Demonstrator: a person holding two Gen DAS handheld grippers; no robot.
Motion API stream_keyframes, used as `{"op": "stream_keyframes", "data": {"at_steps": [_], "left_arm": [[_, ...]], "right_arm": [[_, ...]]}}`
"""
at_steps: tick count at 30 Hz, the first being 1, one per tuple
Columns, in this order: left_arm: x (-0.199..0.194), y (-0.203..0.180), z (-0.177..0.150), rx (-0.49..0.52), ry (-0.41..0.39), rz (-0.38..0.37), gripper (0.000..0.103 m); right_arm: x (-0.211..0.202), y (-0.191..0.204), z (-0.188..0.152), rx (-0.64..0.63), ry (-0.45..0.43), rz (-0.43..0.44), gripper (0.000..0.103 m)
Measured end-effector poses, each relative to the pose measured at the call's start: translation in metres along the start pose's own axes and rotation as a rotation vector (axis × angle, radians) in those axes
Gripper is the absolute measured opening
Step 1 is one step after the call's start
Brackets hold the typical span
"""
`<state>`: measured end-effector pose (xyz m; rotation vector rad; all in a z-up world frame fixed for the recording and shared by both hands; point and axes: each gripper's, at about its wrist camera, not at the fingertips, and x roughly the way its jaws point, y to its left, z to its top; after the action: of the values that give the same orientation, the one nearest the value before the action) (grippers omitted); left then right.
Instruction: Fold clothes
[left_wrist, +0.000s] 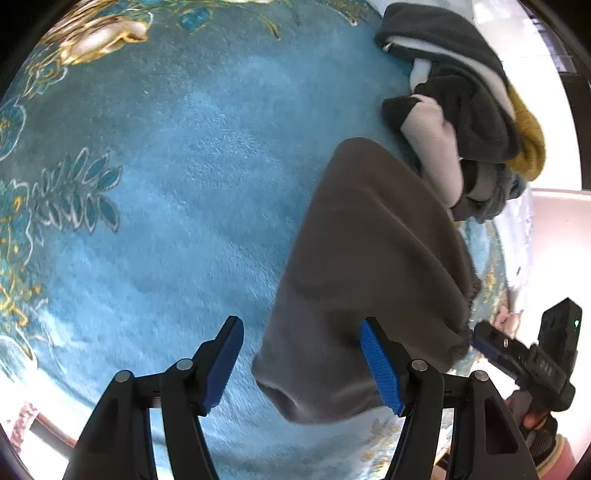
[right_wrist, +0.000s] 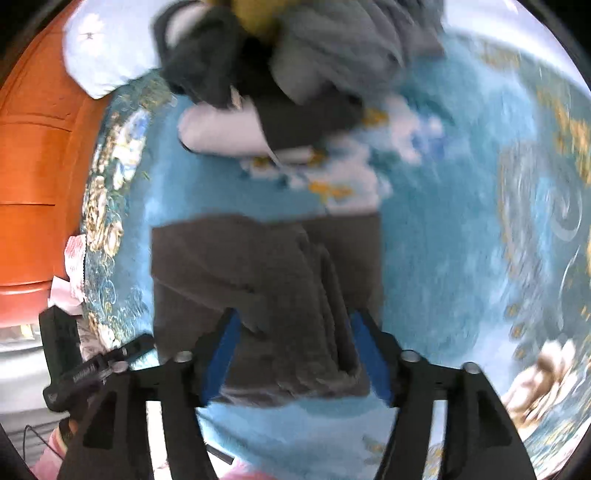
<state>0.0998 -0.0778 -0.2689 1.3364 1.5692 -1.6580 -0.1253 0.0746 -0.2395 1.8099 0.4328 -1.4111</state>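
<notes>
We list, from the left wrist view, a folded brown garment (left_wrist: 373, 280) lying on the blue floral carpet (left_wrist: 166, 184), running from about five o'clock up toward two o'clock. Our left gripper (left_wrist: 303, 365) stands wide at six o'clock, nothing pressed between its blue pads (left_wrist: 380, 369); the right-hand pad overlaps the garment's near end, though we cannot tell whether it touches. At one o'clock we note a heap of unfolded clothes (left_wrist: 469, 107), dark grey, pale and mustard yellow, just beyond the garment's far end. At four o'clock we see the right gripper (left_wrist: 491, 347), beside the garment's edge. From the right wrist view, which is blurred, we record the same brown garment (right_wrist: 266, 295) at centre, folded in layers. Our right gripper (right_wrist: 295, 354) stands wide at six o'clock, its jaws astride the garment's near edge and not pinching it. The clothes heap (right_wrist: 295, 55) sits at twelve o'clock, an orange wooden cabinet (right_wrist: 33, 184) at nine o'clock.
</notes>
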Motion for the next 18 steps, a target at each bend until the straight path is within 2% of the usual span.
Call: {"op": "stream_keyframes", "data": {"at_steps": [4,7,13,18], "left_arm": [[0.014,-0.004,0.008,0.027,0.023,0.002,0.072],[0.021,-0.006,0.016,0.049,0.029,-0.010,0.074],[0.035,-0.009,0.031,0.007,0.049,-0.114,0.075],[0.040,-0.017,0.037,0.034,0.053,-0.106,0.074]], "right_arm": [[0.020,-0.013,-0.001,0.049,0.011,0.026,0.083],[0.033,-0.031,-0.001,0.109,0.029,0.070,0.096],[0.048,-0.041,0.006,0.102,0.059,0.148,0.099],[0.051,-0.043,0.008,0.101,0.068,0.177,0.099]]}}
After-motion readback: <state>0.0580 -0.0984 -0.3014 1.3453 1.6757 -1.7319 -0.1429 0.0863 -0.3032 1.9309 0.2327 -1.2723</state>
